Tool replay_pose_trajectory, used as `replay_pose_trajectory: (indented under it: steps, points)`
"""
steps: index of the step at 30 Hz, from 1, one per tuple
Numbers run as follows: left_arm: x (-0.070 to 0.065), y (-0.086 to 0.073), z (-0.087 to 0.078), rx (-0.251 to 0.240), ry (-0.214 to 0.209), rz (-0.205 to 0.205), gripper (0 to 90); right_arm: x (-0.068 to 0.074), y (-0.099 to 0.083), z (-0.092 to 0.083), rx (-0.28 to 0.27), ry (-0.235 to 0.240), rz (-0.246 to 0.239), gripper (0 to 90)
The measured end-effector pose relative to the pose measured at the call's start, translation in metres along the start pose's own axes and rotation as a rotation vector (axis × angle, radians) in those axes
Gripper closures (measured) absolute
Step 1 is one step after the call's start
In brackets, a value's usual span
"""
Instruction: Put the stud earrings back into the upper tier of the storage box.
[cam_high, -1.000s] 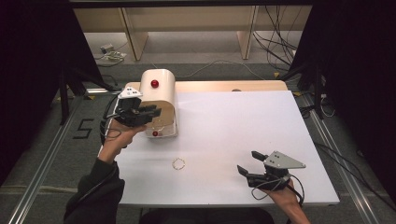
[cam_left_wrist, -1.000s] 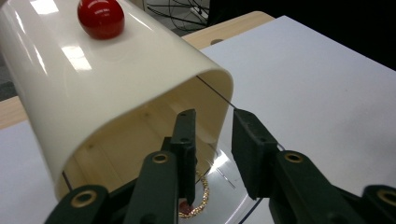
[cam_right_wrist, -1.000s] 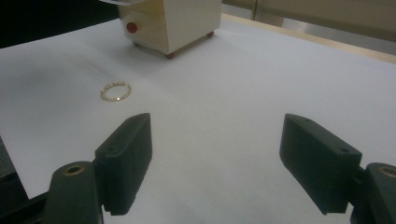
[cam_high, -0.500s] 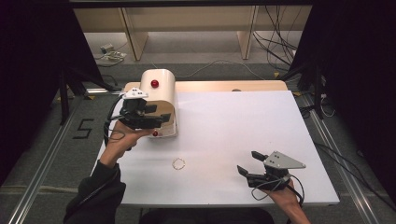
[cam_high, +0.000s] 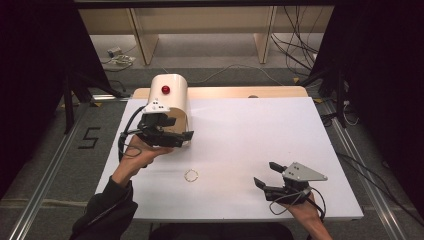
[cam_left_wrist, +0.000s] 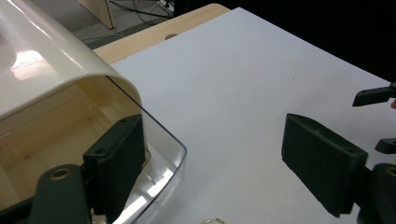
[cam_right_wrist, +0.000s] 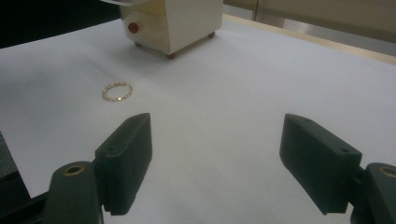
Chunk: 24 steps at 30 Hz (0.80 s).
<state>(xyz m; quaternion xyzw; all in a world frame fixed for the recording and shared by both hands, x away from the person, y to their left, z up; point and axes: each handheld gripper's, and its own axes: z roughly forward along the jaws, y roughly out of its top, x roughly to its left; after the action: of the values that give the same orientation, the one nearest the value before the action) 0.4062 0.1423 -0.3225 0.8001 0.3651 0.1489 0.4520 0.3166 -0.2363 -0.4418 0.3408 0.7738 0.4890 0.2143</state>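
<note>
A cream box (cam_high: 170, 100) with a rounded lid and a red knob (cam_high: 165, 90) stands at the table's back left. My left gripper (cam_high: 179, 128) is at its front, jaws wide apart after just opening. In the left gripper view (cam_left_wrist: 217, 158) one pad (cam_left_wrist: 116, 161) sits behind the lid's clear edge (cam_left_wrist: 161, 140) without pressing it, and the wooden inside shows. A small gold ring (cam_high: 191, 175) lies on the white table, also seen as a ring (cam_right_wrist: 116, 91) ahead of my right gripper (cam_right_wrist: 222, 154). The right gripper (cam_high: 266, 174) rests open and empty near the front right.
The white table top (cam_high: 260, 125) stretches between the box and the right gripper. A wooden strip (cam_high: 235, 92) runs along its back edge. The box's base (cam_right_wrist: 173, 23) carries a second red knob (cam_right_wrist: 134, 27). Cables lie on the floor behind.
The left gripper's jaws have opened wide and the hand has slid a little to the right along the box's front. The right gripper, ring and box have stayed put.
</note>
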Motion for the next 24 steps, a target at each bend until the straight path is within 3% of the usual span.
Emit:
replay_pose_trajectory:
  steps: [13, 24]
  points:
    - [-0.014, -0.004, 0.008, 0.012, -0.029, 0.036, 17.8, 0.0, 0.0, 0.0, -0.004, 0.001, -0.002, 26.0]
    - [-0.029, -0.009, 0.017, 0.022, -0.077, 0.105, 17.4, 0.0, 0.0, 0.0, -0.005, 0.002, -0.004, 26.0]
